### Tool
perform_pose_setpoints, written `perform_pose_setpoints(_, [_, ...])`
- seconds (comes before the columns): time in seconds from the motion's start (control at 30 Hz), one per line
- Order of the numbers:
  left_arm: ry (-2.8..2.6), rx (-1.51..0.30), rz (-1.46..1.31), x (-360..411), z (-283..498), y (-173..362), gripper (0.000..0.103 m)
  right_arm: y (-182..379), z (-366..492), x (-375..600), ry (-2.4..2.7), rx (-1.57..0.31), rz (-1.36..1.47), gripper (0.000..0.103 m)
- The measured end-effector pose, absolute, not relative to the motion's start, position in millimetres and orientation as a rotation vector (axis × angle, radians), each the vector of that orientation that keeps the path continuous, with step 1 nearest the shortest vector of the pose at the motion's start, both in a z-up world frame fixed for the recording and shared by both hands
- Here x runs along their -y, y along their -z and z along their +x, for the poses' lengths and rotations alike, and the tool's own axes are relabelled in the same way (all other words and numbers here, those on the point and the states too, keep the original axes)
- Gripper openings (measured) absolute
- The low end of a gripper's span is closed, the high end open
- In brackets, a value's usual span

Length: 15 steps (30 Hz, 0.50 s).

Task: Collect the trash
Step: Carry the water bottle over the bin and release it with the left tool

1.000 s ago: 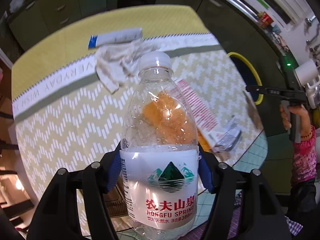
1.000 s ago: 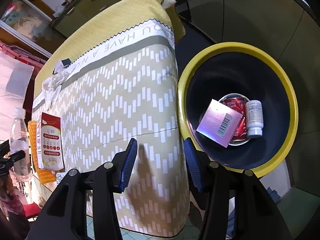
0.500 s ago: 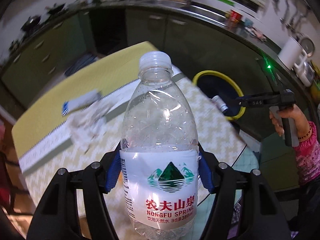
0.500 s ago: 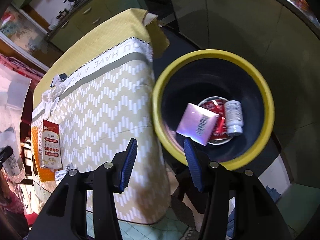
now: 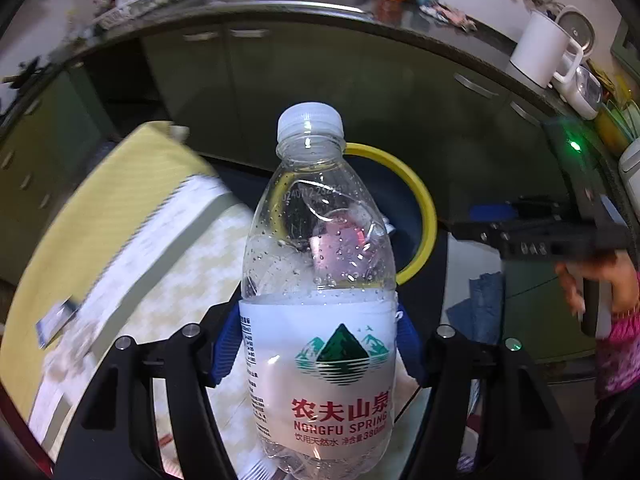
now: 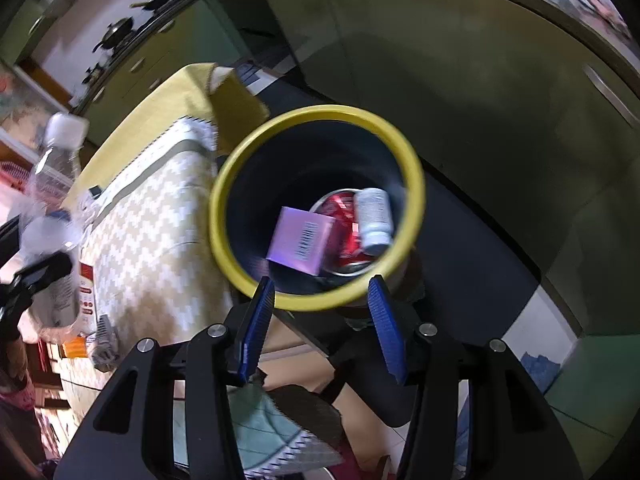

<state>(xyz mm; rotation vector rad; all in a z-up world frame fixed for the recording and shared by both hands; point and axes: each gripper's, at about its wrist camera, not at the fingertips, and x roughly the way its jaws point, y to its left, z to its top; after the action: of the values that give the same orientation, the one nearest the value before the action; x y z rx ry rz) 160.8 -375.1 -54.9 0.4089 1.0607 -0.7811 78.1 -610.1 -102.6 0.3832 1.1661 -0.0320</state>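
My left gripper [image 5: 316, 344] is shut on a clear plastic water bottle [image 5: 320, 304] with a white cap and a Nongfu Spring label, held upright in the air. Behind it is the yellow-rimmed dark bin [image 5: 420, 216]. The bottle also shows at the left of the right wrist view [image 6: 52, 216]. My right gripper [image 6: 320, 316] is open and empty, just above the near rim of the bin [image 6: 316, 300]. Inside the bin lie a pink box [image 6: 300, 240], a red can [image 6: 344, 224] and a small white bottle [image 6: 374, 220].
The table with a yellow and zigzag cloth [image 6: 160, 216] stands left of the bin, with a red and white packet [image 6: 86, 300] and orange wrappers [image 6: 74, 346] on it. Dark green cabinets [image 5: 320, 80] run behind. A white jug [image 5: 540, 52] sits on the counter.
My left gripper has carried the bottle off the table towards the bin. My right gripper has moved over the bin's near rim, still open.
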Motion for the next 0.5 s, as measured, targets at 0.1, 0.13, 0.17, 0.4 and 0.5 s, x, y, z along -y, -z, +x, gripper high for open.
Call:
perform_pose_setpoints(0.1, [0.812,-1.117,0.41,412,175,73,0.062,105,66,628,0.054,-1.158,0.409,0.05])
perform_pose_setpoints(0.13, [0.814,-1.132,0.413,423,179,79,0.062,106,63,632,0.06,-1.157,0.416,0.05])
perform_pose_setpoints(0.17, [0.819,-1.154,0.415,436,185,88,0.062,108,59,638,0.066,-1.158,0.424,0.05])
perform_pose_setpoints(0.4, [0.79,-1.232,0.438,495,215,137,0.063,121,49,655,0.096,-1.177,0.459,0.05])
perform_pose_setpoints(0.5, [0.768,-1.24,0.445,507,223,149,0.064,124,49,658,0.1,-1.184,0.466,0.05])
